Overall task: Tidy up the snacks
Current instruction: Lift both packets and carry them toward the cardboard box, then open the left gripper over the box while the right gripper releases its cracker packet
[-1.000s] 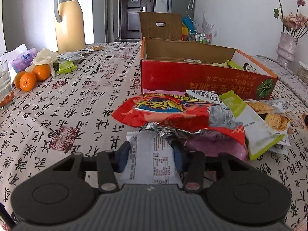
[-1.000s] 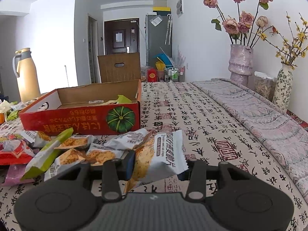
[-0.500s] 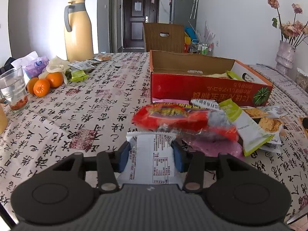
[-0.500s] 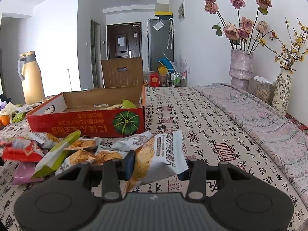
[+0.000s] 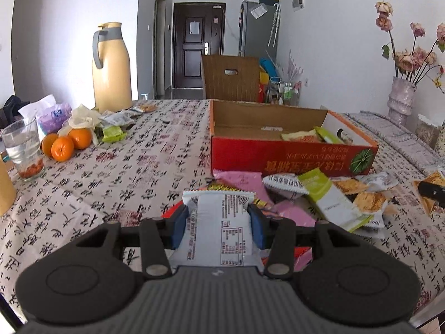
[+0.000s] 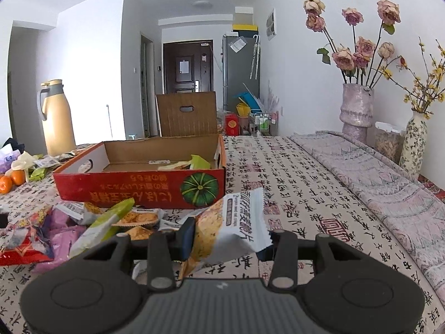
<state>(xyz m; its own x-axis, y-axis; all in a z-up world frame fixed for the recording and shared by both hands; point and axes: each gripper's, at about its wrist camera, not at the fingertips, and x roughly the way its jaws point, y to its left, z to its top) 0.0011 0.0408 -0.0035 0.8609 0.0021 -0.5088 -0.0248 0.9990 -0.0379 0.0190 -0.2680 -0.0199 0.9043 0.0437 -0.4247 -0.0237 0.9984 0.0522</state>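
Observation:
My left gripper is shut on a white snack packet and holds it above the snack pile. My right gripper is shut on a white and orange cracker packet, lifted over the table. The open red cardboard box stands beyond the pile and holds a few packets; it also shows in the right wrist view. Loose packets lie in front of it, green, pink and red among them.
A yellow thermos, oranges, a glass of water and tissue packs stand at the left. Flower vases and a folded cloth are at the right. A brown box flap stands behind the red box.
Both grippers have risen with their packets. The left view now looks down into the red box from higher up; the pile sits lower and nearer in both views.

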